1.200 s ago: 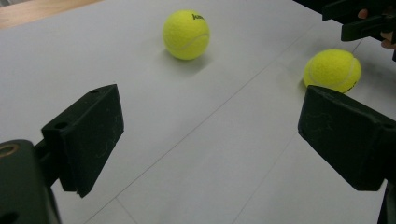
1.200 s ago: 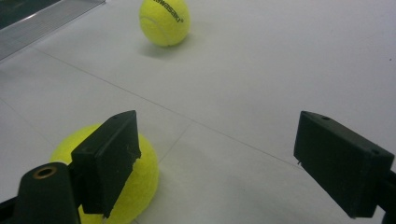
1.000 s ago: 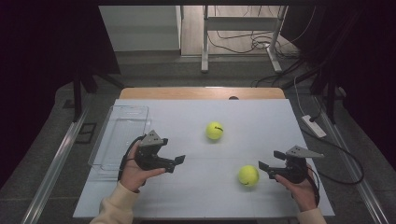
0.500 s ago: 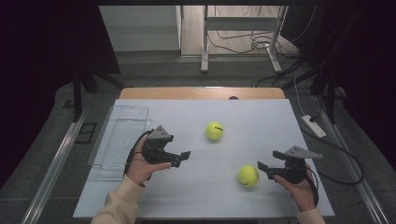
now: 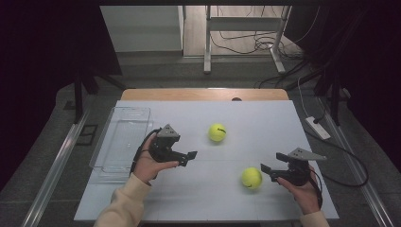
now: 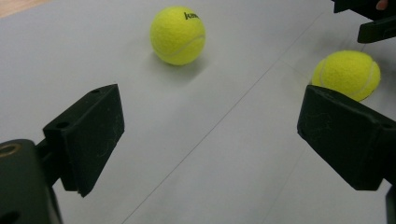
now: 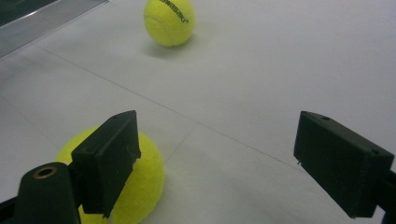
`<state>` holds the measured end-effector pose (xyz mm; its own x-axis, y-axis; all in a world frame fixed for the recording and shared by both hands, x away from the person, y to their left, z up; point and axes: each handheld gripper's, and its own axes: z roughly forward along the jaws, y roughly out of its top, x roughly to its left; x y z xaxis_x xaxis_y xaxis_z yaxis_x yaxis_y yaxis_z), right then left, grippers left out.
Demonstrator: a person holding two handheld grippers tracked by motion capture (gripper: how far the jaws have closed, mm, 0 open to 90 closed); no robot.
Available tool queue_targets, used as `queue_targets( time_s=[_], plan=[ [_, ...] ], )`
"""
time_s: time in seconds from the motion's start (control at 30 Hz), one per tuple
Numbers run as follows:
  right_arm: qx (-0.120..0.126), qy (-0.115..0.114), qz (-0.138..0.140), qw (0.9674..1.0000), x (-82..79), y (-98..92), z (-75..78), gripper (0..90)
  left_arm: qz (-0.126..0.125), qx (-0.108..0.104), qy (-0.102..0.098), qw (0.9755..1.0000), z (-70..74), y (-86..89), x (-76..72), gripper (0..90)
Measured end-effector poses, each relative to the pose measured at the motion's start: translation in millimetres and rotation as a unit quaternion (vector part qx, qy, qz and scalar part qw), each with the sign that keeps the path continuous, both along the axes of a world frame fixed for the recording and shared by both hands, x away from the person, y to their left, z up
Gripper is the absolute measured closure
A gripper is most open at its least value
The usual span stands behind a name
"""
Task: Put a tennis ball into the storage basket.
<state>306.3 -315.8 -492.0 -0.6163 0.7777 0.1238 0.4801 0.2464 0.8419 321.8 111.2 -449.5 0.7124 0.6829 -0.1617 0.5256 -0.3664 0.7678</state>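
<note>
L gripper (image 5: 188, 158): jaws wide, nothing btwn them; held above table, left of centre, pointing right toward the balls.
R gripper (image 5: 265, 171): jaws wide, nothing gripped; near-right of table, pointing left, tips just beside near ball.
Far ball (image 5: 217, 132): yellow tennis ball, on table mid-depth, approx centre; ahead of L gripper and apart from it.
Near ball (image 5: 251, 178): yellow tennis ball, near-right; in R gripper view it sits beside and partly behind one jaw, outside the gap (image 7: 135, 186). Touching or not: can't tell.
Balls: well apart from each other.
Clear bin (image 5: 105, 161): left side of table, just left of L hand.
Table (image 5: 265, 123): white top, wood strip along far edge.
</note>
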Motion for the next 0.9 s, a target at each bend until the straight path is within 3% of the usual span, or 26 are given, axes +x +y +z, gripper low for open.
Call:
queue_targets(
  time_s=[0.9],
  plan=[
    [-0.002,0.002,-0.001,1.0,0.6,-0.6,-0.4,14.6,-0.006,0.014,0.006,0.9999,-0.6,-16.0,27.3,8.4]
  ],
)
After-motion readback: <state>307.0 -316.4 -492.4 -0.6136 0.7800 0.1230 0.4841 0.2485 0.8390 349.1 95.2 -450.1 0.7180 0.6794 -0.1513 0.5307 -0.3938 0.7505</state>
